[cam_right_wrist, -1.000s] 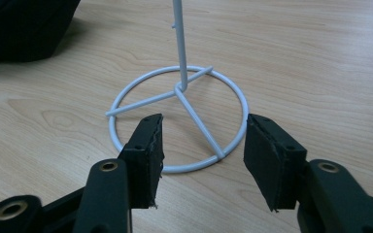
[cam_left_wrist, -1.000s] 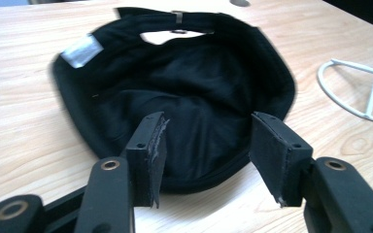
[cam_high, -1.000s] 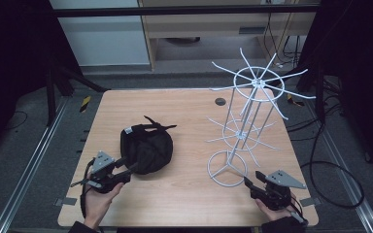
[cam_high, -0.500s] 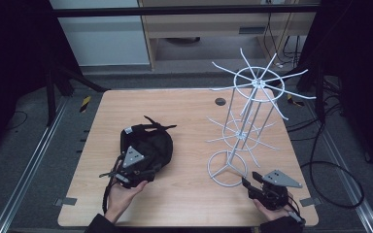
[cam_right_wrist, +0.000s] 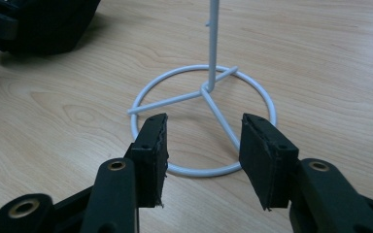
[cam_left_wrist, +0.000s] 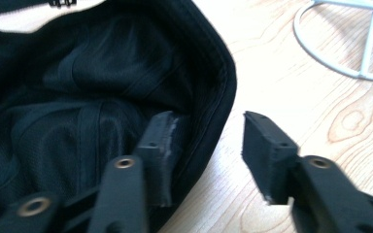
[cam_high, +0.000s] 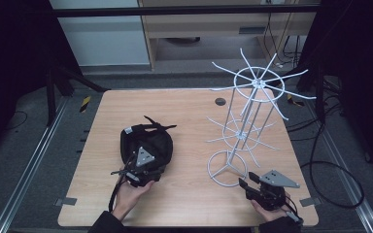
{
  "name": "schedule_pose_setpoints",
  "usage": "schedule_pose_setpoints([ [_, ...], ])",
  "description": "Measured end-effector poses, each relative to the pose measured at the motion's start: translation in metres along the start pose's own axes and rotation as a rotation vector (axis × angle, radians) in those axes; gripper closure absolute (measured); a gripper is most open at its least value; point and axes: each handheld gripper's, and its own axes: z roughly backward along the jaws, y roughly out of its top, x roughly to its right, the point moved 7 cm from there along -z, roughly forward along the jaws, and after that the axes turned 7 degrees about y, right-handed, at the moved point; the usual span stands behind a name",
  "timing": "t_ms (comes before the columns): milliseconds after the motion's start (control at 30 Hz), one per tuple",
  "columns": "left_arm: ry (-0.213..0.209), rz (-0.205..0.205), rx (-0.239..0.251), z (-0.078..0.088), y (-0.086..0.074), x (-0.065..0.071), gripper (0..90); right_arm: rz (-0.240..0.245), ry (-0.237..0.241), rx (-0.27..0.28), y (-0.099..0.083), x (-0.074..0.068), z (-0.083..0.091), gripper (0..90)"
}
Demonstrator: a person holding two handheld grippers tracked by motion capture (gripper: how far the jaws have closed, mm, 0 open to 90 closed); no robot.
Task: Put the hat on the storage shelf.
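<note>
Black cap (cam_high: pixel 145 145) lies left on the worktop (cam_high: pixel 189 121); the spread left gripper (cam_left_wrist: pixel 209 141) straddles its rim, while the right gripper (cam_right_wrist: pixel 204 145) gapes empty near the white wire rack (cam_high: pixel 245 126).

No legible text, label, brand, number or sign anywhere. Only a small white patch on the far left corner of the black bag (cam_high: pixel 145 145), too small to read in the high view, and dark marks at the top edge of the left gripper view on a pale strip of that bag, cut off and unreadable. Yellow-and-black striped markers on the floor, bearing no words.
</note>
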Motion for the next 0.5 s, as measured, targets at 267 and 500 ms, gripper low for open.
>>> schedule_pose_setpoints([
  [267, -0.044, 0.005, 0.013, 0.001, -0.001, 0.0, 79.9, 0.024, 0.039, -0.002, 0.003, -0.014, -0.008, 53.5],
  [500, -0.111, -0.002, 0.027, 0.006, -0.001, 0.022, 82.1, 0.043, 0.097, -0.004, 0.006, -0.036, -0.019, 53.8],
])
